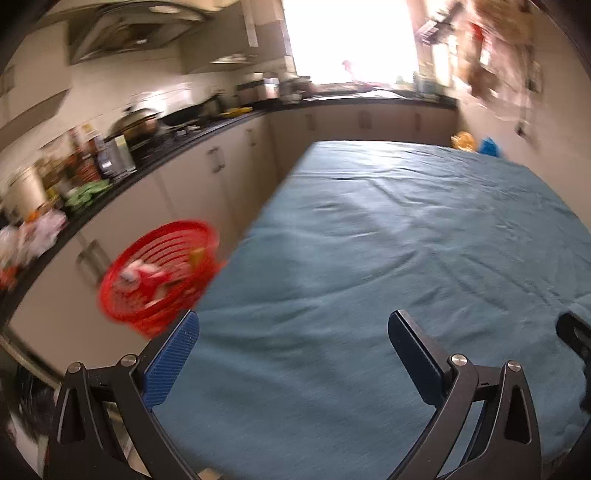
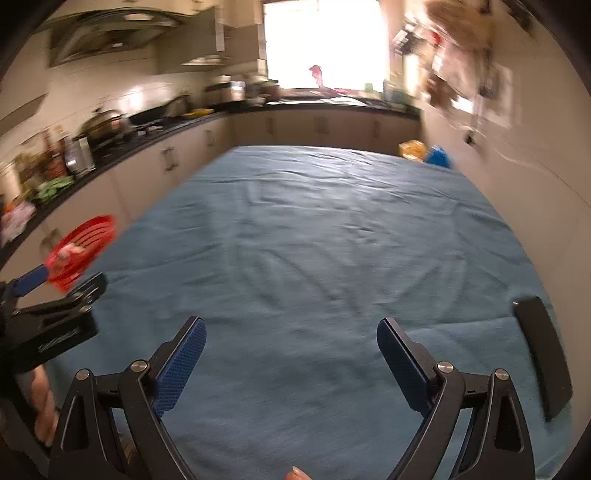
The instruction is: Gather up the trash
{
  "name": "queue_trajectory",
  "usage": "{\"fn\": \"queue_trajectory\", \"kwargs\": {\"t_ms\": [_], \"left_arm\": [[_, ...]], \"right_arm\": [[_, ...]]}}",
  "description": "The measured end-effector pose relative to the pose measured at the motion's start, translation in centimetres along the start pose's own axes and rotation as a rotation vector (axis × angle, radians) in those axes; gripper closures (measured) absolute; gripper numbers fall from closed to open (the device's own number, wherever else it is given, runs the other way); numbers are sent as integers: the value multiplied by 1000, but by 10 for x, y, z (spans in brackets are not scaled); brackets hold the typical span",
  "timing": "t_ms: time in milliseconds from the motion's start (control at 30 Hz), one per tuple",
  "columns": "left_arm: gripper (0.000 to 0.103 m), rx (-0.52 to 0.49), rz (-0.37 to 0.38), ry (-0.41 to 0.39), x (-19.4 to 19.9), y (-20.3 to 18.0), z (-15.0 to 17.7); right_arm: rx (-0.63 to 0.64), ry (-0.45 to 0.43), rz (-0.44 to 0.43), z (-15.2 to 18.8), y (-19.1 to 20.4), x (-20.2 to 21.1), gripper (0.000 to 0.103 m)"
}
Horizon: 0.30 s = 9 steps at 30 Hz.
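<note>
Both grippers gape wide, empty: left gripper [image 1: 293,343], right gripper [image 2: 291,354]. Red slotted plastic basket [image 1: 159,273] with trash sits at ten o'clock, nearer the left.

- Premises: domestic kitchen.
- Evidence: range hood [image 1: 133,33]; lidded pot [image 1: 136,123] on hob; dark countertop [image 1: 207,133] over cream cabinets [image 1: 207,173]; bottles [image 1: 92,151]; window [image 1: 351,40].

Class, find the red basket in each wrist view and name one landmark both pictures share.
Left wrist: red basket, lower left, beside the table's left edge, just above the left finger.
Right wrist: red basket, far left at mid-height, smaller.
Shared landmark: the bright window, top centre in both.
</note>
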State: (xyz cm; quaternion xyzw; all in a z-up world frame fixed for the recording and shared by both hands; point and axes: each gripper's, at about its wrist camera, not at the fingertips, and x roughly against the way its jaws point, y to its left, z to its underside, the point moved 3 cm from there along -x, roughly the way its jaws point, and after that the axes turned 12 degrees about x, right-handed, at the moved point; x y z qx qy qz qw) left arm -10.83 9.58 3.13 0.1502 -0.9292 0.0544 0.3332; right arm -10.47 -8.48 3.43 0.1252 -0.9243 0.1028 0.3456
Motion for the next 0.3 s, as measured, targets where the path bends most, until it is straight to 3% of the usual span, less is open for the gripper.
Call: {"fn": "queue_trajectory", "kwargs": {"t_ms": [167, 300], "left_arm": [[1, -67, 157, 170, -33, -69, -1], [1, -131, 191, 294, -61, -116, 3]], "right_arm": [[-87, 123, 113, -1, -62, -40, 6], [-148, 233, 134, 3, -100, -73, 6]]}}
